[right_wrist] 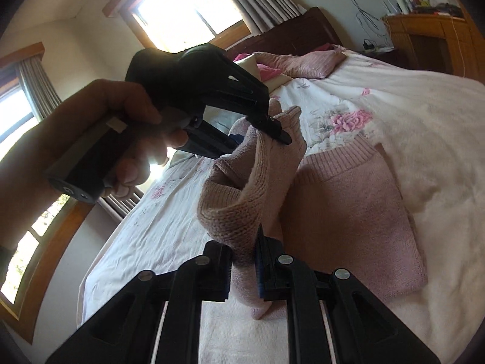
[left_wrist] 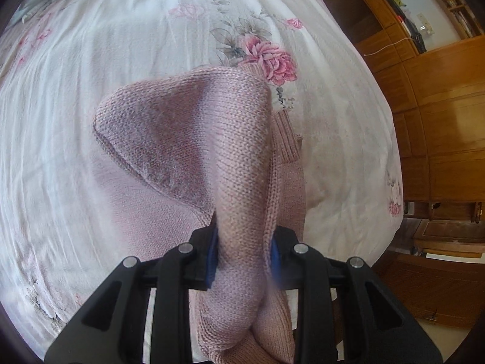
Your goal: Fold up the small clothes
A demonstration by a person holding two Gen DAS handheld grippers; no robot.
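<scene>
Left wrist view: the left tongs (left_wrist: 244,254) clench a raised fold of the pink knit sweater (left_wrist: 194,139). Right wrist view: the right tongs (right_wrist: 244,268) grip another part; the body lies flat on the floral bed sheet (right_wrist: 145,236) toward 2 o'clock. Folding appears midway, the lifted part not yet laid down. Wooden cabinets (left_wrist: 439,127) at 3 o'clock, windows (right_wrist: 182,3) at 11.

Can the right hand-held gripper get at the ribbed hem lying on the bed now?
Probably not: the right hand-held gripper is shut on the pink knit sweater; the ribbed hem lies uncovered beyond it.
</scene>
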